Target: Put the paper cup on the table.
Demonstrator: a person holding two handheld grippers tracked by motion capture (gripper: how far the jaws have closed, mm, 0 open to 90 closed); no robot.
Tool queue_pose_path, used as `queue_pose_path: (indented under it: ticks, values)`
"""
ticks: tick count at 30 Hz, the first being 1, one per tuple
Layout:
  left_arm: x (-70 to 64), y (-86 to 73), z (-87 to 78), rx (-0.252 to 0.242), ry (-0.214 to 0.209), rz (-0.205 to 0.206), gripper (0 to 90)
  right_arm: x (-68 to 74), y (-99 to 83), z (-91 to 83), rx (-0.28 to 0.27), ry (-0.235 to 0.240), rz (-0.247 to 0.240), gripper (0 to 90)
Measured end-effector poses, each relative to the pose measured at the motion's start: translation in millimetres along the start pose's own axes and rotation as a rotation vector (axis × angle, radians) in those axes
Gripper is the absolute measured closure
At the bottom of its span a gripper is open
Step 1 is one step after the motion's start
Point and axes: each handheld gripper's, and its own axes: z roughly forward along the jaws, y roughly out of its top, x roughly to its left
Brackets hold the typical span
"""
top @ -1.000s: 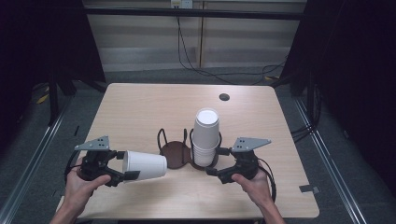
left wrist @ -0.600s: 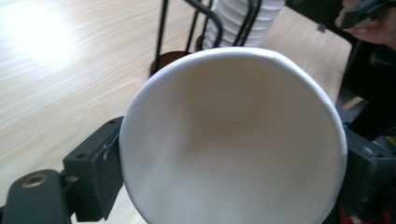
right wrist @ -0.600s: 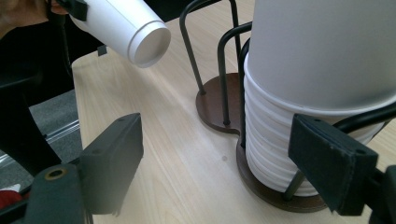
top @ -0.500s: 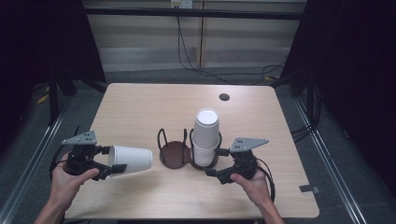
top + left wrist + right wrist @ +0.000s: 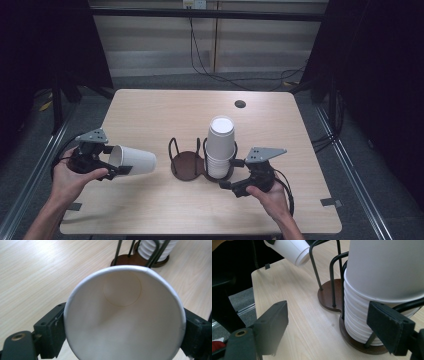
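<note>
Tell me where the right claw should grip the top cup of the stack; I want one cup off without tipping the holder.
Grip the top cup on its bare wall above the nested rims, from the person's side, where the right claw is already open. The cup stands upside down above the holder wires, so only that upper wall is free.

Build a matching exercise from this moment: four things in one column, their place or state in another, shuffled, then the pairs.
Things:
1. single paper cup
2. cup stack
3. holder's left ring
4. right gripper

States:
A. open, beside the stack's base
B. empty brown base
C. on its side, clamped in the left gripper
D. upright in the holder's right ring

Pairs: 1-C, 2-D, 3-B, 4-A
</note>
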Motion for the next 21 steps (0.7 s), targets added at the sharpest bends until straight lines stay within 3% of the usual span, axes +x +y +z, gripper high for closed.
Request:
queue_pose_path:
  ticks: [7,10,15,18,21]
  values:
    - [9.1,22.6,8.3,0.100,0.055,0.013,11.9,-0.5,-0.8,0.7,0.001,0.001,0.007,16.7]
    - [12.3,32.8,12.8,0.125,0.049,0.014,11.9,-0.2,-1.2,1.4,0.006,0.002,0.006,16.6]
    - [14.3,47.6,19.0,0.189,0.063,0.066,11.5,-0.6,-1.7,3.0,0.012,0.004,0.006,16.4]
    - [14.0,55.6,22.1,0.202,0.059,0.075,11.5,0.1,-1.7,4.5,0.020,0.010,0.000,15.8]
    - [15.6,62.4,27.7,0.245,0.079,0.093,11.5,0.0,-1.4,4.3,0.018,0.010,0.002,15.8]
